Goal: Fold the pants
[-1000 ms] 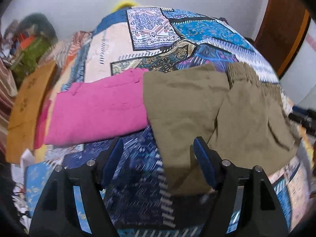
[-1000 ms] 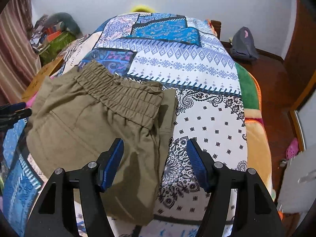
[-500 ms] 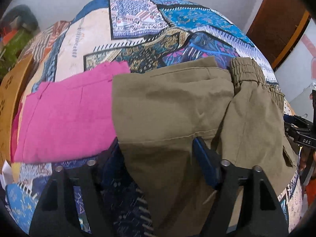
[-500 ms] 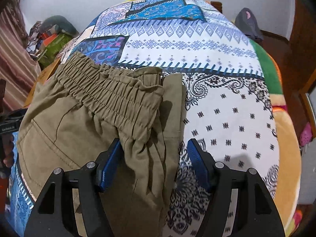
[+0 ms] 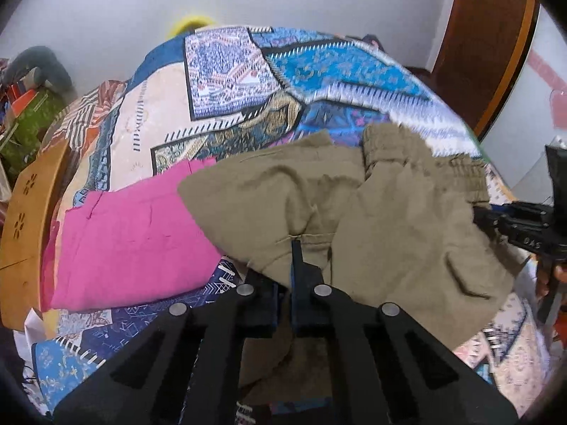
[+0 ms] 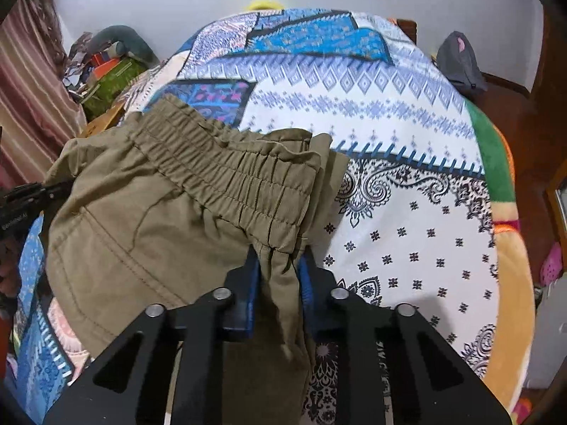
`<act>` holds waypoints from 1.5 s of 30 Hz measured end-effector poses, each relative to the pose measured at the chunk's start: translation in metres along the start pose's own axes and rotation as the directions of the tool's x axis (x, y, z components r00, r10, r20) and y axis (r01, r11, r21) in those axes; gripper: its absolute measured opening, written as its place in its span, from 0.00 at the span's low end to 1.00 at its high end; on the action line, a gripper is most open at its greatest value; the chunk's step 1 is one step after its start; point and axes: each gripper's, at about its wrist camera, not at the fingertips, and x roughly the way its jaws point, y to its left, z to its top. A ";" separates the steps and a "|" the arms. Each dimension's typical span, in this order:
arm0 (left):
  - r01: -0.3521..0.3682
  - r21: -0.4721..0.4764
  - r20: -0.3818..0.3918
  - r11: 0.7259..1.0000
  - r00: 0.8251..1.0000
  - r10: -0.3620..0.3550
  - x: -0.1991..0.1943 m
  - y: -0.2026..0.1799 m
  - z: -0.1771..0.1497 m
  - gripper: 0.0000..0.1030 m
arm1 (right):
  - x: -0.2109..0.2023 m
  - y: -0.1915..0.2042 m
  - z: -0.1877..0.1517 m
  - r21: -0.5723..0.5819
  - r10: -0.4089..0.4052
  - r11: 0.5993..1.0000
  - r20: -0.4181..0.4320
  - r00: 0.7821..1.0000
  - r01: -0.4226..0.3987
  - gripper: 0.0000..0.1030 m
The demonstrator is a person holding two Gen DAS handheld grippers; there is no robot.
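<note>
Midway through a fold, two hand-held grippers pinch a pair of olive pants [image 5: 389, 212] on a patchwork bedspread [image 5: 226, 71]. At far left in the left wrist view, a wooden board [image 5: 24, 219] leans by the bed edge. Just right of it lies a pink garment [image 5: 127, 233], flat, its right edge tucked under or touching the olive cloth; which one cannot be told. The left gripper [image 5: 292, 248] has its blue pads drawn nearly together on a hemmed edge of the pants, the cloth bunching up from that pinch. Farther right in that view, the other black tool sits against the far right side of the pants.

Seen from the right wrist, the pants [image 6: 141, 219] fill the left half of the bed, elastic waistband [image 6: 226, 177] running from far left toward near centre. The right gripper [image 6: 278, 265] is narrowed on the near end of that waistband, a thick wad of fabric between its pads. Bare bedspread [image 6: 407, 194] spreads to the right, a grey bag [image 6: 459, 60] beyond it on the floor.

The step in hand appears to be the grasp-and-lift ahead of a fold. Next, both pinches likely need to rise together and carry one side over the other, held firm so the cloth does not slip, and clear of the pink garment so it is not dragged.
</note>
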 end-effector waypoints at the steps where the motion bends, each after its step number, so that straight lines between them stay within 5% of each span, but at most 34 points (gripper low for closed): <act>1: 0.009 -0.002 0.009 1.000 1.000 -0.009 -0.006 0.000 0.002 0.03 | -0.002 0.000 0.002 0.003 0.003 1.000 0.006 1.000 -0.003 0.14; 13: -0.006 0.002 0.116 1.000 0.993 0.005 -0.074 0.000 0.007 0.03 | -0.072 0.043 0.022 -0.079 0.034 0.997 0.136 0.990 -0.023 0.12; 22: -0.062 -0.030 0.199 0.998 0.978 0.067 -0.119 0.034 0.011 0.03 | -0.085 0.090 0.053 -0.143 0.068 0.989 0.204 0.977 -0.039 0.12; 34: -0.156 -0.127 0.228 0.979 0.956 0.182 -0.132 0.134 0.017 0.03 | -0.037 0.168 0.108 -0.227 0.156 0.969 0.236 0.959 -0.101 0.12; 45: -0.194 -0.226 0.156 0.955 0.960 0.232 -0.082 0.231 0.011 0.03 | 0.046 0.224 0.135 -0.278 0.187 0.951 0.173 0.967 -0.134 0.11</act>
